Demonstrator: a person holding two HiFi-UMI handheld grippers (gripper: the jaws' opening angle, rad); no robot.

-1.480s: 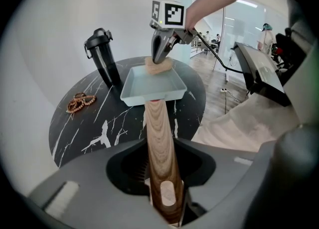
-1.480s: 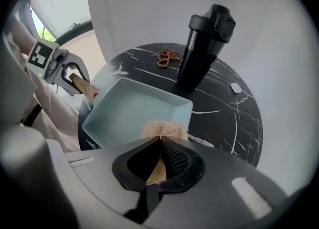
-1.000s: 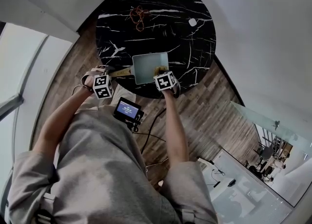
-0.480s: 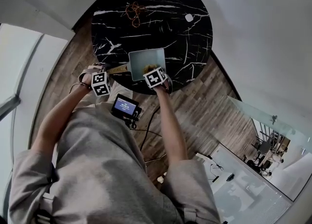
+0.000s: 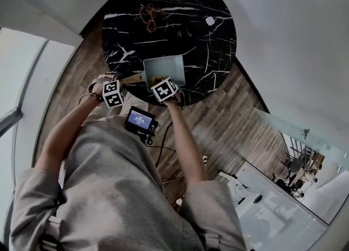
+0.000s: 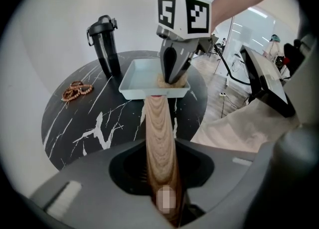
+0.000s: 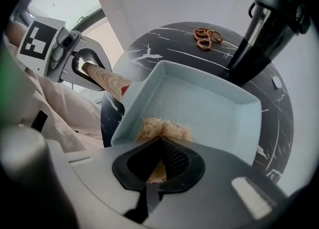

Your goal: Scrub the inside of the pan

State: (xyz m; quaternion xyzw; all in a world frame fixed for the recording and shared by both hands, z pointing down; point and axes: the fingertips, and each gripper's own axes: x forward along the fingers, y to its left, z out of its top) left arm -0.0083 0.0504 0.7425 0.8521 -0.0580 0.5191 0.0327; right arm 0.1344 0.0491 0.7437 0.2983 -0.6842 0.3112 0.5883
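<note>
**A:** What is different from a second ago?

**B:** The right gripper [image 6: 172, 75] has gone across the pan [image 5: 172, 64] toward the handle side and now stands at the near corner. The left gripper [image 6: 162, 173] kept its place. Its jaws have just been closing a little more, with the wooden handle [image 6: 158, 128] between them.

**A:** Why is the handle held like that?

**B:** I think it is to keep the pan steady. The left gripper is clamped on the handle, which sticks out over the edge of the desk [image 5: 210, 53], so the pan cannot slide while the other side rubs.

**A:** And the right one?

**B:** It points down into the pan. Its jaws are nearly together and pinch a tuft of a fibrous scrubber [image 7: 162, 129], which presses on the pan floor just beside the near wall.

**A:** Where is the pan, and what is inside?

**B:** It stands flat on the desk, near the edge on the person's side. Inside I see only the scrubber, no water and no food. A dark bottle [image 6: 105, 44] stands behind it, and a string of beads [image 6: 76, 89] lies well apart.
</note>
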